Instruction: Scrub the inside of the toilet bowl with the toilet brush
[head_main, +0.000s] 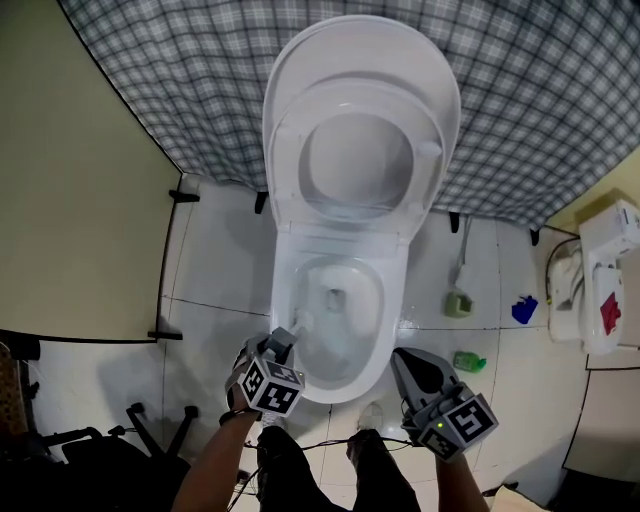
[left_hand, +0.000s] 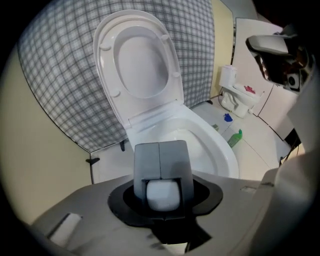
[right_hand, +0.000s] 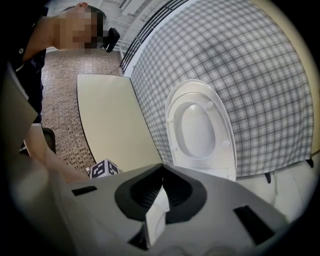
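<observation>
**Desk:** What filled your view just then?

**Operator:** The toilet (head_main: 340, 240), square in the middle of my head view. Its lid (head_main: 360, 45) and seat (head_main: 428, 165) stood up against the checked curtain (head_main: 560, 90), so the bowl (head_main: 393, 300) lay open below me.

**Desk:** How did you mean to scrub it well?

**Operator:** As I judged it, the head had to get down past the rim and press on the wall. I would work round from the near left side towards the drain (head_main: 335, 297) in overlapping passes. I reckoned short strokes with the handle kept steep would stop anything splashing over the front edge. The risk I saw was the handle twisting in the grip once the bristles dragged.

**Desk:** And where was the brush?

**Operator:** In my left claw (head_main: 284, 347), at the bowl's near left rim. The left gripper view showed the brush (left_hand: 160, 162) as a grey handle with a white end. It sat between the jaws, which were clamped on its sides. It pointed on from the claw into the bowl, but I couldn't make out the bristle end clearly.

**Desk:** The other claw?

**Operator:** My right claw (head_main: 405, 360) hung just beside the bowl's near right rim, apart from it as far as I could tell. Its jaws were pressed together with nothing of the task in them. There was only a white sliver at their seam that I couldn't name.
</observation>
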